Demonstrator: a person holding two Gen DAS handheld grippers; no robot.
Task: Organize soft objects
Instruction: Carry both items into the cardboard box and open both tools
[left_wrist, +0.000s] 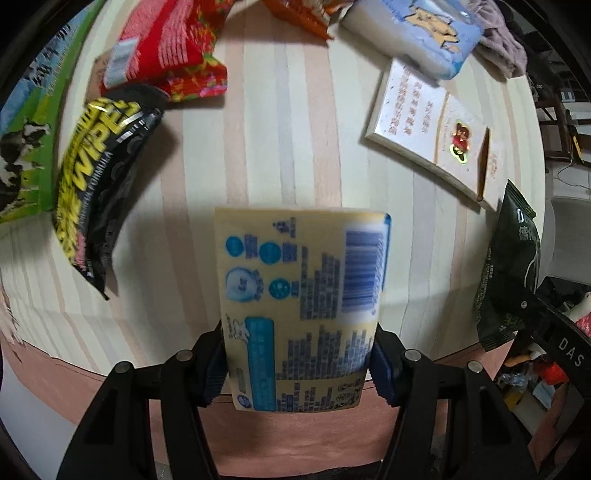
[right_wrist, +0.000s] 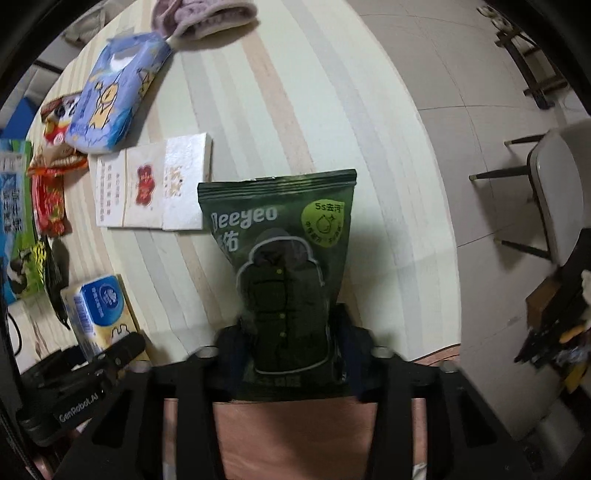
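The left gripper (left_wrist: 297, 363) pinches a yellow tissue pack (left_wrist: 301, 306) printed with blue text and a barcode, held above the striped table (left_wrist: 258, 147). The right gripper (right_wrist: 291, 354) pinches a dark green Deeyeo pouch (right_wrist: 284, 266). Only the right view shows the chair (right_wrist: 554, 192) beyond its right side.

"WIPES" on black-yellow pack (left_wrist: 99, 184), "Deeyeo" and "5s" on dark green pouch (right_wrist: 284, 266), "GenRobot.AI" on left gripper body (right_wrist: 79, 404) (partly blurred), "DAS" on black edge (left_wrist: 570, 350)
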